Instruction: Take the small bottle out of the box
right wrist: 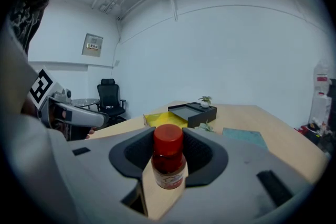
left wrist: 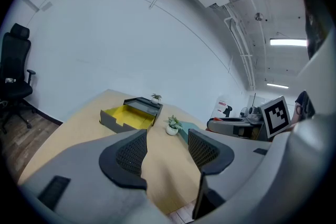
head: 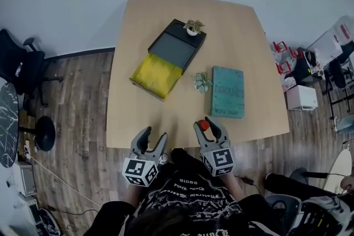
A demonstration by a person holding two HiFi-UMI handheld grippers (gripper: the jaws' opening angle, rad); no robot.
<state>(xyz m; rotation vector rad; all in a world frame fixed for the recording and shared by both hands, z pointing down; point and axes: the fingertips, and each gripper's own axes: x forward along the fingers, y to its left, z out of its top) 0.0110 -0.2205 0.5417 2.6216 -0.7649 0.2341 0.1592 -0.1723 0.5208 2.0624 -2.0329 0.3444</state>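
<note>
A small bottle (right wrist: 168, 157) with a red cap and reddish contents stands upright between the pads of my right gripper (right wrist: 169, 153), which is shut on it. In the head view that right gripper (head: 208, 130) hangs over the table's near edge, the bottle's red cap (head: 204, 125) showing between its jaws. The box (head: 167, 58), black with a yellow drawer pulled out, lies at the table's middle, far from both grippers. My left gripper (head: 149, 143) is open and holds nothing, at the near edge left of the right one; its own view shows the box (left wrist: 131, 114) far ahead.
A wooden table (head: 144, 113) carries a teal book (head: 227, 92), a small potted plant (head: 201, 83) beside it and another plant (head: 193, 27) on the box's far end. A black office chair (head: 22, 66) stands left; bins and clutter (head: 301, 77) crowd the floor at right.
</note>
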